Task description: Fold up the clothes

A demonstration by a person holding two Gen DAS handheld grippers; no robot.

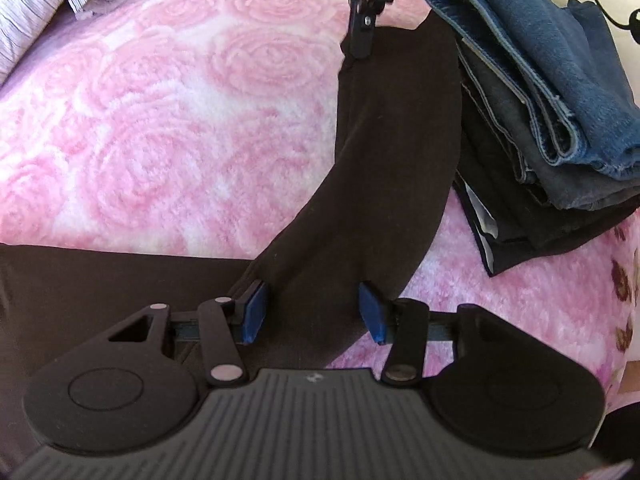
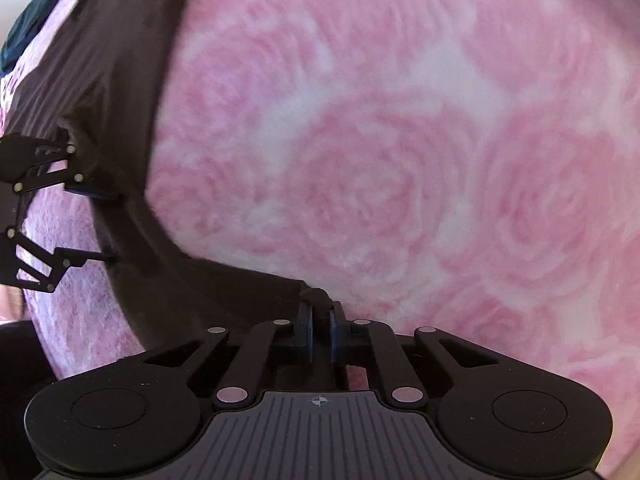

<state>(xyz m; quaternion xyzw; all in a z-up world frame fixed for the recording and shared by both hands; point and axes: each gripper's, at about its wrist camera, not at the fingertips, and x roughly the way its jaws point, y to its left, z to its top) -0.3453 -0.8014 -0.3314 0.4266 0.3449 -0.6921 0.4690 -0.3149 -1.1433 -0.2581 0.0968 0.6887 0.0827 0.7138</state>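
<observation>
Dark smooth garment (image 1: 384, 184), plush blanket (image 1: 160, 120)

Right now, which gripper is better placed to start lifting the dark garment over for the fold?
Probably the right gripper: it is shut on the end of the dark garment, a tuft bunched between its pads. The left gripper only straddles the garment's leg, pads apart, gripping nothing yet.

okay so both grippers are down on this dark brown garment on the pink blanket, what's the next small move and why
Probably close the left gripper on the fold. Its blue pads straddle the dark brown garment with the jaws still apart, while the right gripper already pinches the far end. With both ends held, the strip could be lifted and folded beside the stack of folded clothes.
</observation>
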